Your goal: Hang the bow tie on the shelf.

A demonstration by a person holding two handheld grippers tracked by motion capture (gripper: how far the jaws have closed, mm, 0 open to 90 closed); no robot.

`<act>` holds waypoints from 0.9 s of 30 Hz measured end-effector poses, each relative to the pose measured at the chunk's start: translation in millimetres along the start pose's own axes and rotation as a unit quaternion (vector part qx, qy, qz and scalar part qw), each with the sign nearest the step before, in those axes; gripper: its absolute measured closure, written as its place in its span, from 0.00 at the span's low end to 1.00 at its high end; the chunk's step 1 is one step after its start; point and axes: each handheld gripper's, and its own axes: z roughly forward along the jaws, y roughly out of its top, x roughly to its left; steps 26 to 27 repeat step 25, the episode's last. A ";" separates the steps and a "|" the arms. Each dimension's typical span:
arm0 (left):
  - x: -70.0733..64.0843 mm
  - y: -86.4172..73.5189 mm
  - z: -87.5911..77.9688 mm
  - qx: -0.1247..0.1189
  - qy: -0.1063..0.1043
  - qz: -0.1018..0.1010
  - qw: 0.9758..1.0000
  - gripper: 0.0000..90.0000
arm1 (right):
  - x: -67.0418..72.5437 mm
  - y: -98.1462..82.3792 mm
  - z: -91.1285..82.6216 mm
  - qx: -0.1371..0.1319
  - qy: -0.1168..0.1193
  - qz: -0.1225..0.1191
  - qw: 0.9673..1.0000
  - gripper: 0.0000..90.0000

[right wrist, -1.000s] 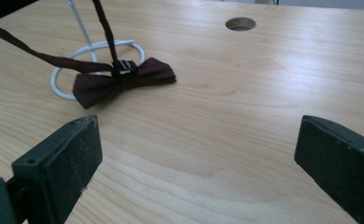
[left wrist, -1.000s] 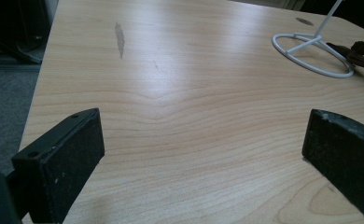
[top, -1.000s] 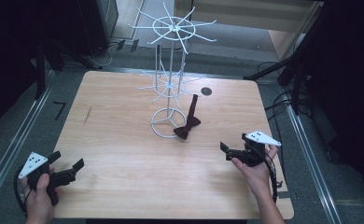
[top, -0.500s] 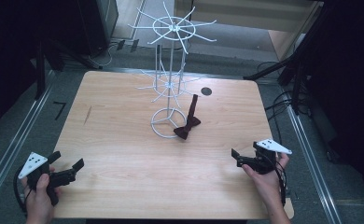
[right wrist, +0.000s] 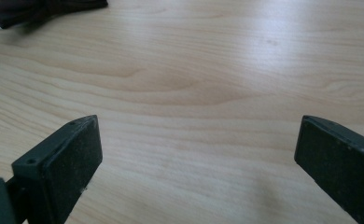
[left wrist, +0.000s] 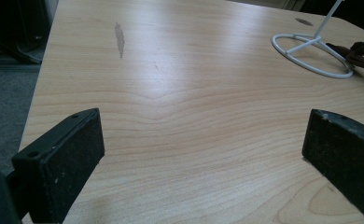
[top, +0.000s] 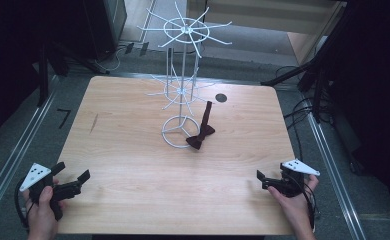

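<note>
We hold the left hand-held gripper (top: pixel 73 182) and right hand-held gripper (top: pixel 265 180) wide open and empty at the desk's (top: pixel 133 150) near corners; the dark bow tie (top: pixel 202 136) lies against the white wire stand's (top: pixel 182 131) base ring.

Between the spread jaws of the left gripper (top: pixel 73 182) lies bare table (top: pixel 133 150), and ahead of its fingertips the wood runs open up to the white wire stand (top: pixel 182 131), whose ring base sits ahead and to the right of them. A dark bow tie (top: pixel 201 137) lies against that ring on its far side. The right gripper (top: pixel 265 181) also has bare wood between its wide jaws; ahead and to the left of its fingertips the bow tie and stand block the way.
</note>
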 end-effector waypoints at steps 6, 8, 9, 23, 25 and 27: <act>0.2 0.0 0.1 0.001 -0.001 -0.001 1.000 0.00 | -10.1 -15.6 -8.7 0.012 -0.004 0.008 1.000 0.01; 0.1 0.2 0.4 0.002 -0.001 0.001 1.000 0.00 | -14.2 -19.3 -14.6 0.009 -0.008 0.012 1.000 0.01; -0.1 0.1 0.6 0.001 0.000 0.002 1.000 0.00 | -16.6 -20.9 -18.1 0.005 -0.010 0.015 1.000 0.01; 0.0 0.1 0.4 0.002 -0.001 0.001 1.000 0.00 | -32.9 -35.5 -36.0 -0.002 -0.035 0.028 0.999 0.01; -0.2 0.3 1.0 0.003 -0.001 0.002 1.000 0.00 | -32.1 -35.6 -35.3 -0.003 -0.038 0.028 0.999 0.02; -0.2 0.3 1.0 0.003 -0.001 0.002 1.000 0.00 | -32.1 -35.6 -35.3 -0.003 -0.038 0.028 0.999 0.02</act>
